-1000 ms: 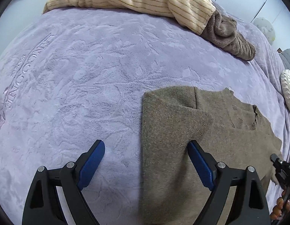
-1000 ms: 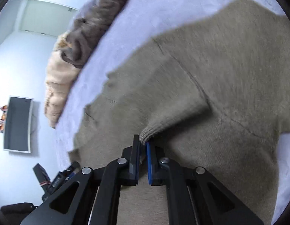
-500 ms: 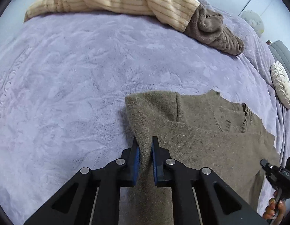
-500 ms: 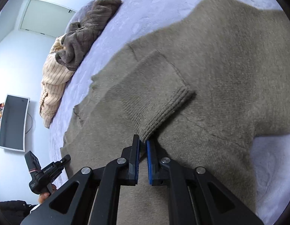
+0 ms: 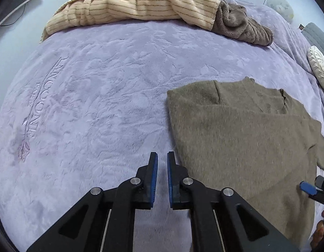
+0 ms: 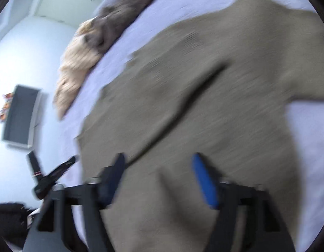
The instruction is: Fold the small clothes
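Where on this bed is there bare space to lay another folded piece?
The widest bare patch of the purple blanket lies left of the olive sweater, below the striped beige blanket. The right side is crowded: the sweater, a brown fleece heap and a white cushion.

Embossed lettering "LANCOONTE" or similar, only partly legible, on lilac blanket (image 5: 99, 96)

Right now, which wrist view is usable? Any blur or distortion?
Left wrist view: sharp and evenly lit, with fisheye bending at the rim; the lilac blanket embossing and the olive sweater read clearly. Right wrist view: heavy motion smear over the sweater and right gripper, whose jaws have just been opening with nothing pinched.
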A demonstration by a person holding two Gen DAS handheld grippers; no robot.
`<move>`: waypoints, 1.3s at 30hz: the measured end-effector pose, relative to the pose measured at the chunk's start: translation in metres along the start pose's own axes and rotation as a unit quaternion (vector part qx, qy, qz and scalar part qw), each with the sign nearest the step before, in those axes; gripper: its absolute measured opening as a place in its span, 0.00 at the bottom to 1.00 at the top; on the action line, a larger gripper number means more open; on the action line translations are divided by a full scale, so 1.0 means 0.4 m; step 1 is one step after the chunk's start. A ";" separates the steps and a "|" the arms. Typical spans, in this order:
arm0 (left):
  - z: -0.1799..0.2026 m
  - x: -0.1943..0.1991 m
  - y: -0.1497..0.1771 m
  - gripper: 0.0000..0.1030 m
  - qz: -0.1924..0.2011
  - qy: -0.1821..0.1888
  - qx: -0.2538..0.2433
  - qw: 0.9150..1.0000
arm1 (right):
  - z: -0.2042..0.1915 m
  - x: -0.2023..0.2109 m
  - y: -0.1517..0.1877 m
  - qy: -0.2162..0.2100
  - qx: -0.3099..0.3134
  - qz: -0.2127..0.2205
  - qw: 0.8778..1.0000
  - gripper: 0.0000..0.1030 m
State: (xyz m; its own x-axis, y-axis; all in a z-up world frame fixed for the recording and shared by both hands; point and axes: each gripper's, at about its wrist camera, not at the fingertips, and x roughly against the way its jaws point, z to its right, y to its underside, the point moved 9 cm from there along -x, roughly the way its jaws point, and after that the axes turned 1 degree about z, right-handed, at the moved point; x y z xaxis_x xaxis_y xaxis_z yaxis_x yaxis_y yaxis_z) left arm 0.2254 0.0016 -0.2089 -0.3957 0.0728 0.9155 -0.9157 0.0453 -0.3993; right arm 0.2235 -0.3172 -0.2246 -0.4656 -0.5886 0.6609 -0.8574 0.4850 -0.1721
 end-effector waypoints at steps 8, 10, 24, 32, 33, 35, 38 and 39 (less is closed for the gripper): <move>-0.029 0.022 0.107 0.10 -0.015 -0.008 0.027 1.000 | -0.226 -0.289 0.133 -0.081 -0.030 -0.083 0.993 0.46; -0.037 0.021 0.122 0.10 -0.018 -0.010 0.027 0.999 | -0.209 -0.305 0.119 -0.079 -0.061 -0.076 0.992 0.24; -0.016 0.033 0.152 0.10 -0.019 -0.015 0.035 0.999 | -0.176 -0.201 0.109 0.006 0.013 -0.045 0.999 0.46; 0.060 0.027 0.153 0.10 -0.031 -0.006 0.029 0.999 | 0.094 0.011 -0.150 0.052 -0.143 0.100 0.983 0.50; 0.069 0.028 0.153 0.10 -0.030 -0.009 0.027 0.999 | 0.101 0.012 -0.167 0.046 -0.143 0.102 0.983 0.32; 0.084 0.030 0.153 0.10 -0.030 -0.009 0.027 0.999 | 0.107 0.009 -0.185 0.038 -0.136 0.094 0.986 0.05; 0.103 0.032 0.152 0.10 -0.031 -0.016 0.027 0.999 | 0.130 0.027 -0.170 0.062 -0.132 0.098 0.985 0.05; 0.111 0.034 0.151 0.10 -0.031 -0.019 0.024 0.999 | 0.138 0.019 -0.164 0.081 -0.137 0.098 0.982 0.04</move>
State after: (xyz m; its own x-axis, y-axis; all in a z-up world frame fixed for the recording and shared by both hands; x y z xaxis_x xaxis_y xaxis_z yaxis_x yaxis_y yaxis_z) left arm 0.1615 -0.0391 -0.2185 -0.3402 0.0343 0.9397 -0.9403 -0.0003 -0.3404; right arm 0.2643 -0.3892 -0.2486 -0.5555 -0.3670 0.7462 -0.6532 0.7479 -0.1184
